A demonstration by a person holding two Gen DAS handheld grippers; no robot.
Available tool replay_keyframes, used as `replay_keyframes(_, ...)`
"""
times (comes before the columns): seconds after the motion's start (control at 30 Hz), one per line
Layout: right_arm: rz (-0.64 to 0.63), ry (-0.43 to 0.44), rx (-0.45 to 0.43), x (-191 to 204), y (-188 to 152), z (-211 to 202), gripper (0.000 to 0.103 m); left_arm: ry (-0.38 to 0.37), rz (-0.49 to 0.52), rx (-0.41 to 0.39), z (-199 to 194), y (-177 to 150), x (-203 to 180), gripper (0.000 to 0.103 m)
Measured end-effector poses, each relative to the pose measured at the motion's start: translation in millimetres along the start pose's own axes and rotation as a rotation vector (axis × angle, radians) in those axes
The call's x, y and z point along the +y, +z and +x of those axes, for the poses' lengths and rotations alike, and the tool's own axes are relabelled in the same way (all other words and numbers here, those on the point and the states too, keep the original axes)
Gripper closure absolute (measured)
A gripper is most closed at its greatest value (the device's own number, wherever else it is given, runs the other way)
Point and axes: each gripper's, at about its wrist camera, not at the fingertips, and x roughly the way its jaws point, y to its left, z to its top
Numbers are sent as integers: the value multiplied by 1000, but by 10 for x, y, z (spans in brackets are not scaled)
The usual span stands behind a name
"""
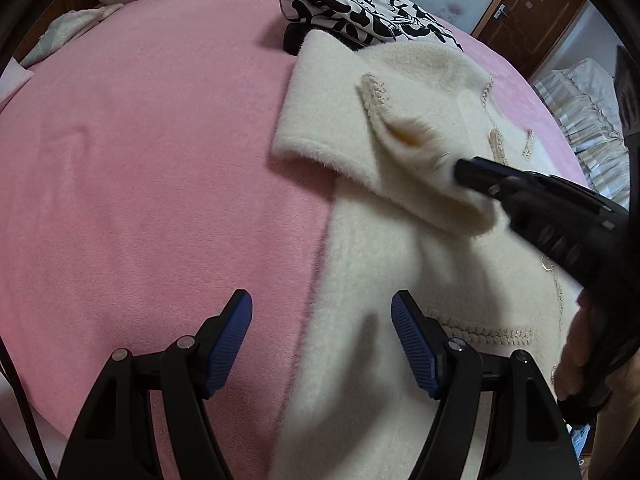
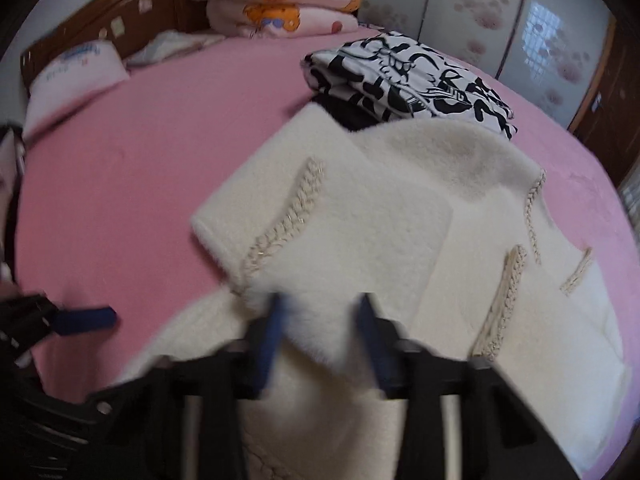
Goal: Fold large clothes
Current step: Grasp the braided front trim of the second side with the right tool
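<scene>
The cream fleece coat (image 1: 400, 240) lies on the pink bed (image 1: 140, 180) toward its right edge, fluffy, with braided trim along pockets and seams. 1 sleeve (image 2: 320, 216) is folded across the body. The right hand-held gripper (image 2: 320, 312) has its fingers spread around the sleeve's cuff edge, blurred. The left hand-held gripper (image 1: 322, 340) hovers spread over the coat's left edge, holding nothing. Beyond the collar, touching it, sits a folded black-and-white patterned garment (image 2: 408, 76). Stacked cartoon-print quilts (image 2: 280, 4) rest by the wooden headboard (image 2: 120, 20).
</scene>
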Motion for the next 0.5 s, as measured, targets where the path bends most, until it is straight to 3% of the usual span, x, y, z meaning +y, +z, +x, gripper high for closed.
replay_keyframes(0.17,178,-23,-1,-475,-165,-162,94,-21,1,9,36,10,-32,32)
replay_keyframes(0.37,386,-32,114,-1061,-551,-77,97,-48,16,22,89,2,-164,32)
replay_keyframes(0.5,382,-16,147,-1087,-627,-116,96,-50,30,27,105,4,-215,32)
